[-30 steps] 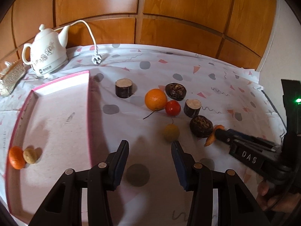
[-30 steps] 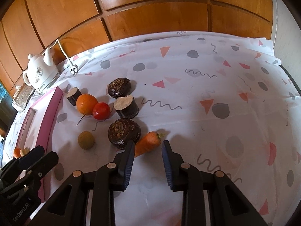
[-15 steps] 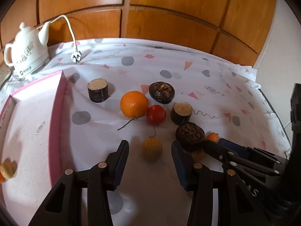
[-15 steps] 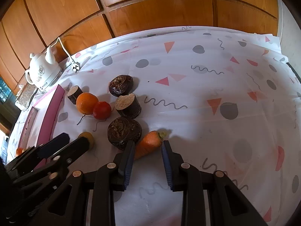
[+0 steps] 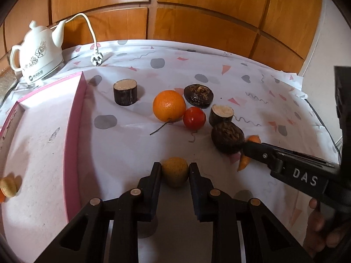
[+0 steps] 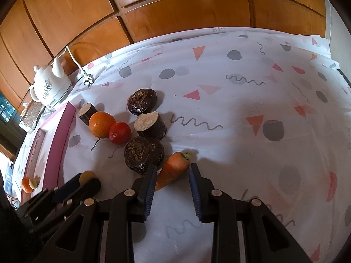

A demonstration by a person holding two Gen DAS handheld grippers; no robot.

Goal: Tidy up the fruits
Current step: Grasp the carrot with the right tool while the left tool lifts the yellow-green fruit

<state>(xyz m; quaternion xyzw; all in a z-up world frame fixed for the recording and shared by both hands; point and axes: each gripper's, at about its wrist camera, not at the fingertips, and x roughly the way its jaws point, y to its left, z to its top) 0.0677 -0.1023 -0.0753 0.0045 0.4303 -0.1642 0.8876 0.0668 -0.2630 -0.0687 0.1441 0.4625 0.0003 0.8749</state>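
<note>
A table under a white cloth (image 5: 241,76) dotted with grey spots and pink triangles fills both views, wood panelling behind it. At the left edge of the left wrist view lies a pink-rimmed tray (image 5: 76,118), with a small tan fruit (image 5: 8,187) at its lower left. A white kettle (image 5: 38,52) stands in the upper left, its plug (image 5: 96,59) lying loose on the cloth. In mid-frame sit an orange (image 5: 169,106), a red tomato (image 5: 194,118), two dark cut logs (image 5: 125,92) and two dark wrinkled lumps (image 5: 227,137).

The left gripper (image 5: 175,175), at bottom centre, has just closed its jaws onto a yellowish round fruit (image 5: 175,172); both pads press its sides.

In the right wrist view the right gripper (image 6: 173,175) sits low in the centre, jaws partly open around the narrow end of a carrot (image 6: 174,168). The left pad looks to touch it, the right stands clear.
</note>
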